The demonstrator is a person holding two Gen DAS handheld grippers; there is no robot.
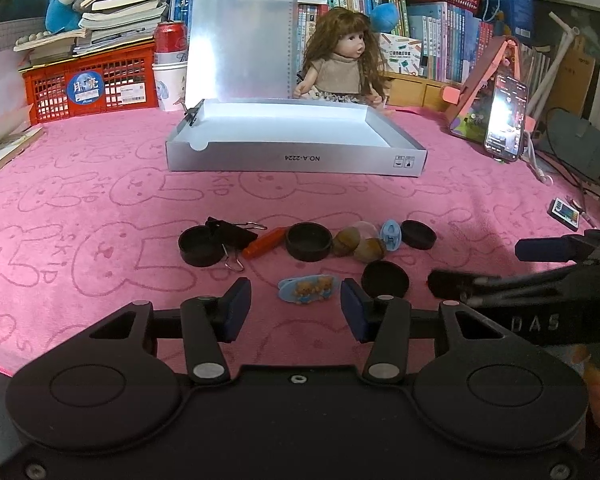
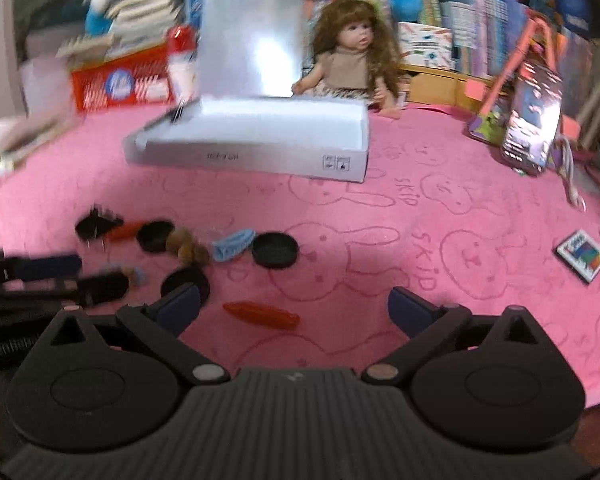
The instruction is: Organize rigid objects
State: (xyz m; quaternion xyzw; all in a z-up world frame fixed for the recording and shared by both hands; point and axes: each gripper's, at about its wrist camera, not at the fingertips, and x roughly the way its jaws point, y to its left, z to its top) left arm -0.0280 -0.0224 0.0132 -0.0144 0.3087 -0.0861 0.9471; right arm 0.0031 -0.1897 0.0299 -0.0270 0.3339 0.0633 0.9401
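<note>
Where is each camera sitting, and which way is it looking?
Left wrist: sits on the left claw, looking forward and down over the pink cloth at the bear clip; its own open fingers show, plus the other claw at right.
Right wrist: sits on the right claw, wide open, facing the red piece.
Both share the silver box, the doll and the black lids.
</note>
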